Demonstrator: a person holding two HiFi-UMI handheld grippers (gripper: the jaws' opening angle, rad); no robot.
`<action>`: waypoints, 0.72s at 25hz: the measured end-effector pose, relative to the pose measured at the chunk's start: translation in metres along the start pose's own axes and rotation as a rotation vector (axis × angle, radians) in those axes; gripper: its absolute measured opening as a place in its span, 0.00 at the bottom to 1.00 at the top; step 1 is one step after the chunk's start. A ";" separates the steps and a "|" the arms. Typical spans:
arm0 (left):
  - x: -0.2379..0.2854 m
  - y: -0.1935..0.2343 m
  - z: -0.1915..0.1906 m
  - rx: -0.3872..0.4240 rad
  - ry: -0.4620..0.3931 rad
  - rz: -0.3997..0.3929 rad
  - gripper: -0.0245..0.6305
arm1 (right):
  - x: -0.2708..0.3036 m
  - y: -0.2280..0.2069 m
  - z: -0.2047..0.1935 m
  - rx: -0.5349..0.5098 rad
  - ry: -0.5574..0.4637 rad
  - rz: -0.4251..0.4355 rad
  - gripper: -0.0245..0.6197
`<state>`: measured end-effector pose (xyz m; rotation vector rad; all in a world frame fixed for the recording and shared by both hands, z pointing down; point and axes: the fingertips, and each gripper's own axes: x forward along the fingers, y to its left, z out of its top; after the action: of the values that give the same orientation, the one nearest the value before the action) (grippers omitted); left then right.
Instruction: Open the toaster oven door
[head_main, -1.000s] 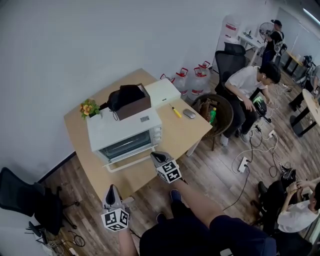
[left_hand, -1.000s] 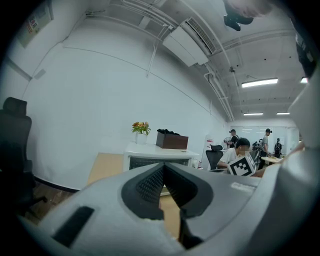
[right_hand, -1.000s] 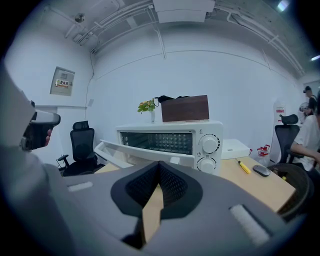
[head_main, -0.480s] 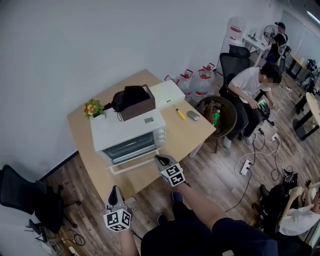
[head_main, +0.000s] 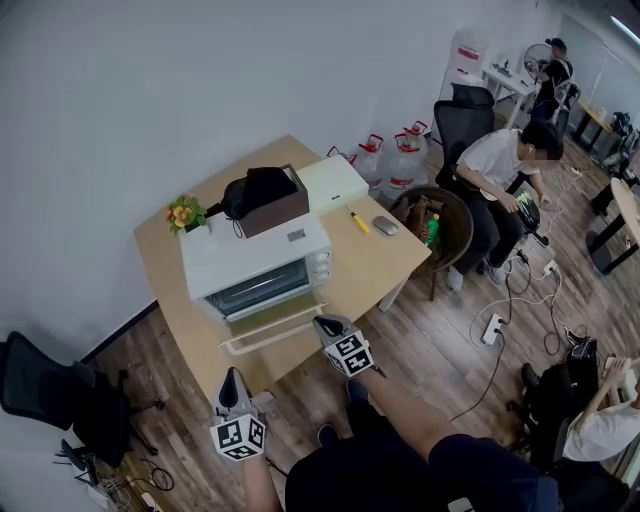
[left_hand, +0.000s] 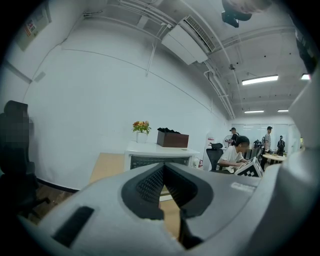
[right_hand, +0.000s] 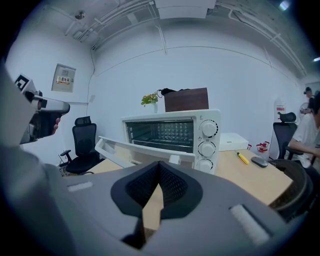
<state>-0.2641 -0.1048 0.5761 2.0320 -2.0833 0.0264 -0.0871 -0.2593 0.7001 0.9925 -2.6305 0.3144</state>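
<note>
Toaster oven door (head_main: 268, 320) half-down, likely light, stiff-hinged; grab rigid handle bar (head_main: 270, 341) at its 6 o'clock; left tongs (head_main: 232, 378), right tongs (head_main: 323, 324) pressed together, empty.

The head view looked steeply down from above the person onto the table (head_main: 370, 265) and the toaster oven (head_main: 255, 255), some way off. The left gripper view faced the toaster oven (left_hand: 160, 150) from low and farther back. The right gripper view sat nearer, low, angled at its front (right_hand: 172, 132). All three shared it.
</note>
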 end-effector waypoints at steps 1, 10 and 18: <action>-0.001 0.000 0.000 -0.001 -0.001 0.001 0.03 | -0.001 0.001 -0.003 0.000 0.004 -0.001 0.05; -0.003 0.000 0.002 -0.001 -0.007 0.004 0.03 | -0.005 0.005 -0.026 0.024 0.050 0.008 0.05; -0.004 0.000 -0.001 -0.011 0.000 0.015 0.03 | -0.009 0.009 -0.052 0.099 0.097 0.023 0.05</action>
<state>-0.2638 -0.1003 0.5762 2.0098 -2.0944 0.0172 -0.0759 -0.2317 0.7441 0.9533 -2.5620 0.4904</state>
